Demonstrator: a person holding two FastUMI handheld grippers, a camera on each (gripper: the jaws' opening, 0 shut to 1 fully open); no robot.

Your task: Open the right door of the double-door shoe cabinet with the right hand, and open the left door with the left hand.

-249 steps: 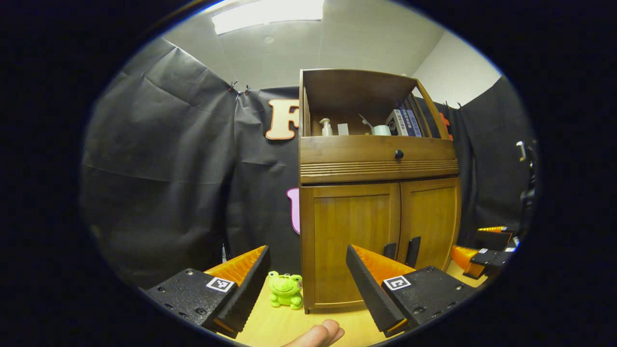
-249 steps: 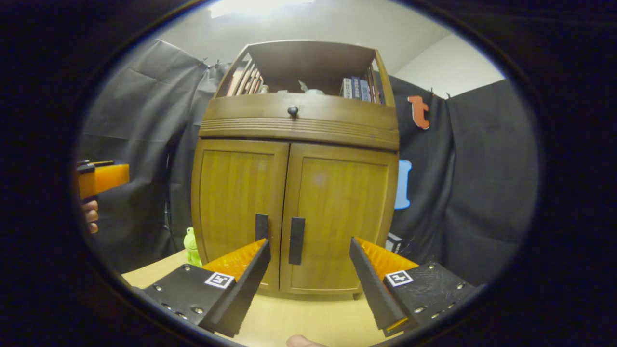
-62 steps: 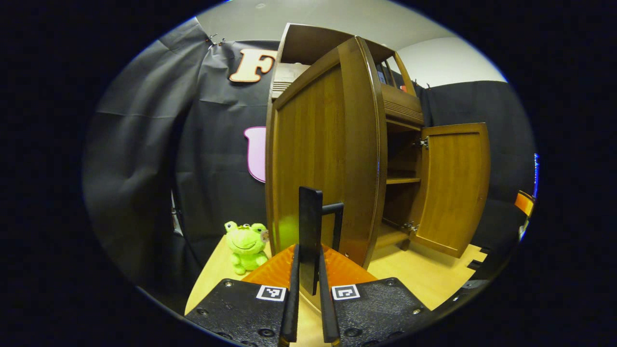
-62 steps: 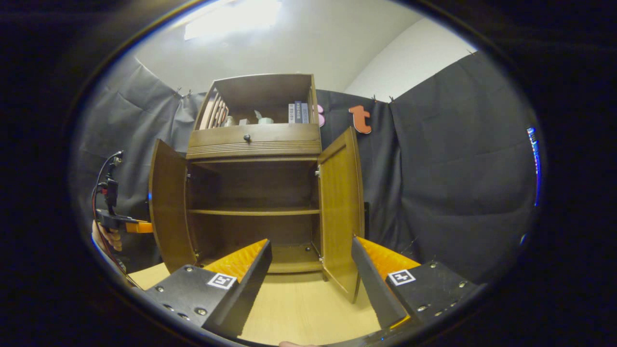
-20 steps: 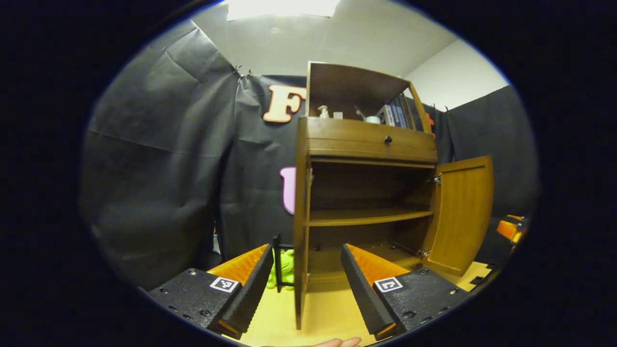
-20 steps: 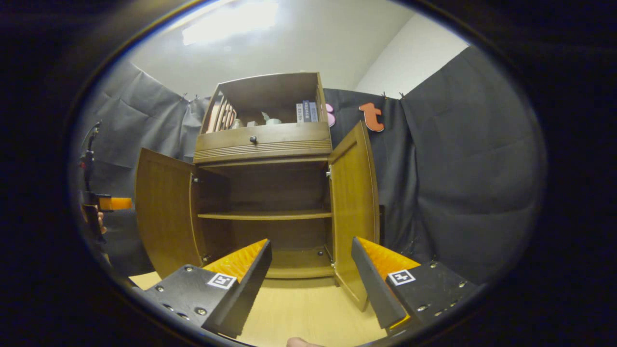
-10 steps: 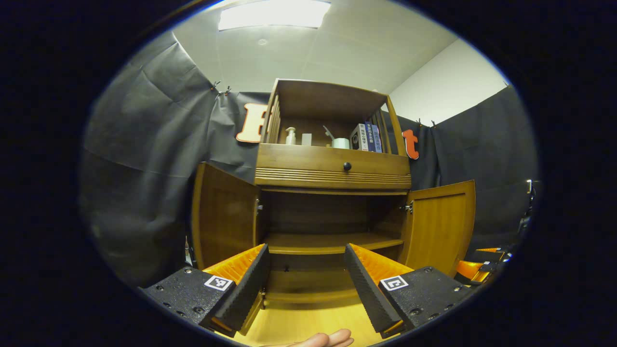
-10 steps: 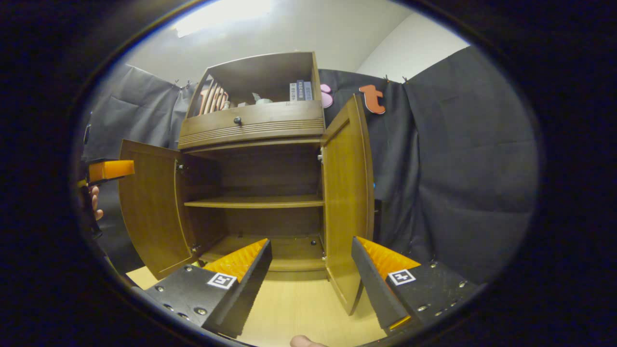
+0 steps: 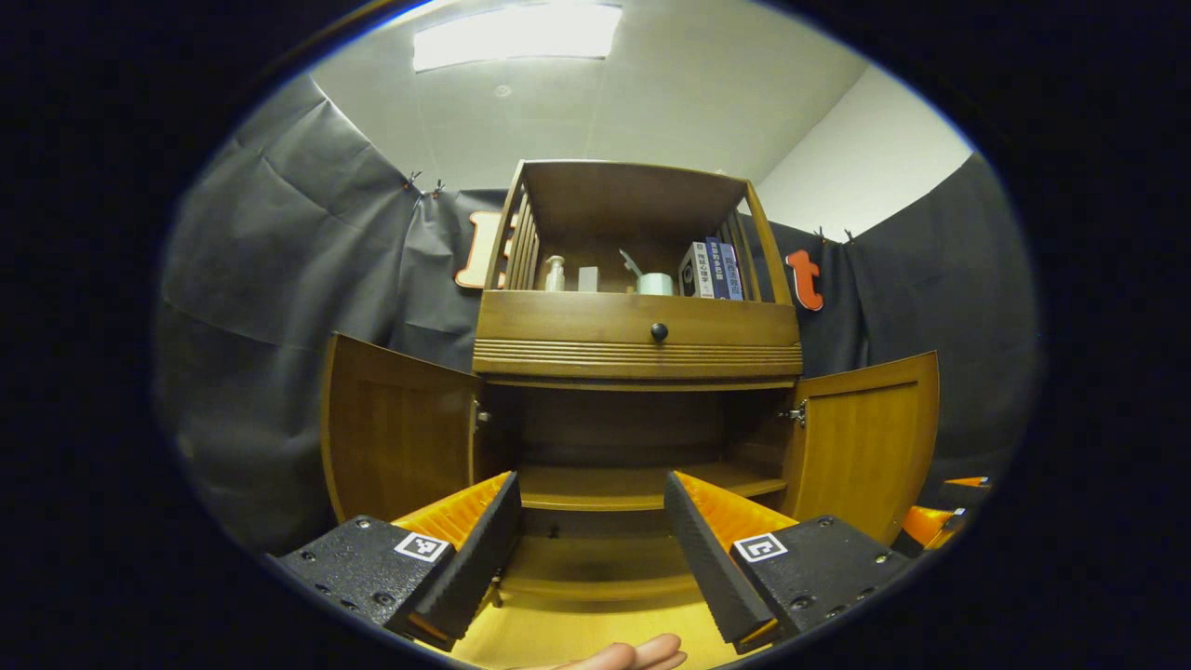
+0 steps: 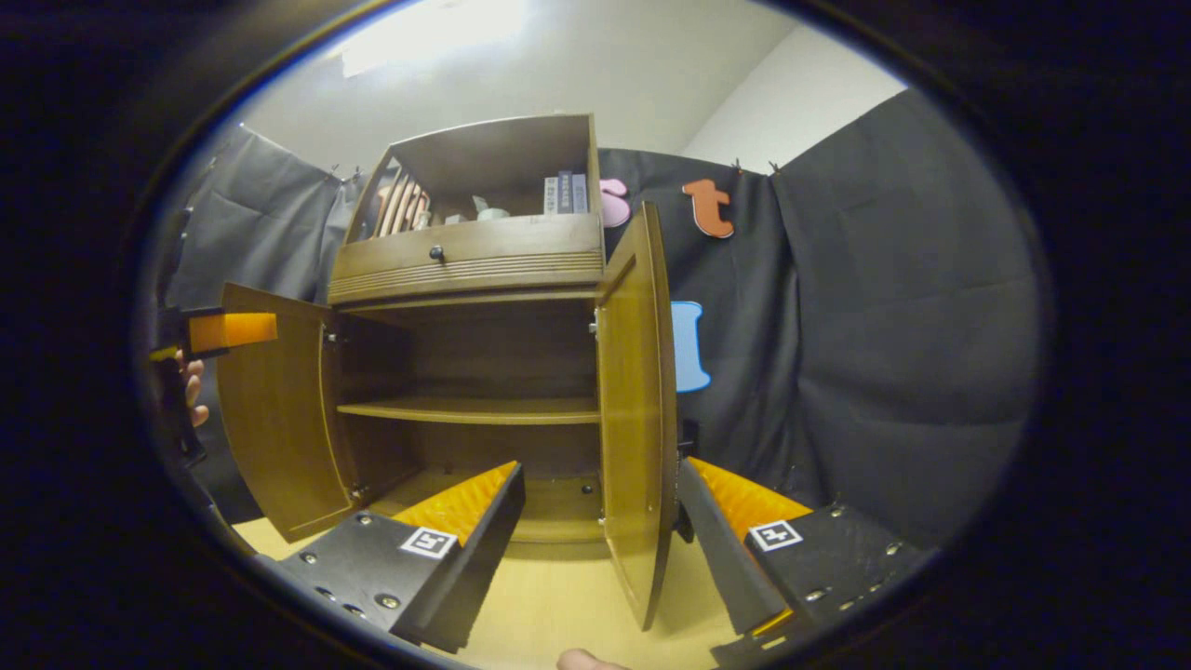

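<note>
The wooden shoe cabinet [image 9: 637, 344] stands on the table with both lower doors swung wide. In the left gripper view the left door [image 9: 395, 433] angles out to the left and the right door [image 9: 870, 451] to the right, baring an inner shelf [image 9: 642, 486]. My left gripper [image 9: 588, 530] is open in front of the cabinet, holding nothing. In the right gripper view the right door [image 10: 633, 400] stands nearly edge-on just ahead of my open right gripper [image 10: 600, 526], its edge between the fingers without touching them. The left door [image 10: 274, 409] hangs open, the left gripper [image 10: 228, 330] beside it.
The cabinet's top shelf holds a pump bottle [image 9: 555, 274], a tape roll [image 9: 656, 283] and books [image 9: 712, 270]. A drawer with a black knob [image 9: 659, 331] sits above the doors. The light wooden tabletop [image 10: 558, 605] lies in front. The right gripper's orange finger [image 9: 930, 526] shows low right.
Both doors, shut at first, now stand open. In the last second the left gripper has swung round to face the cabinet front; the right gripper has shifted so the right door is edge-on.
</note>
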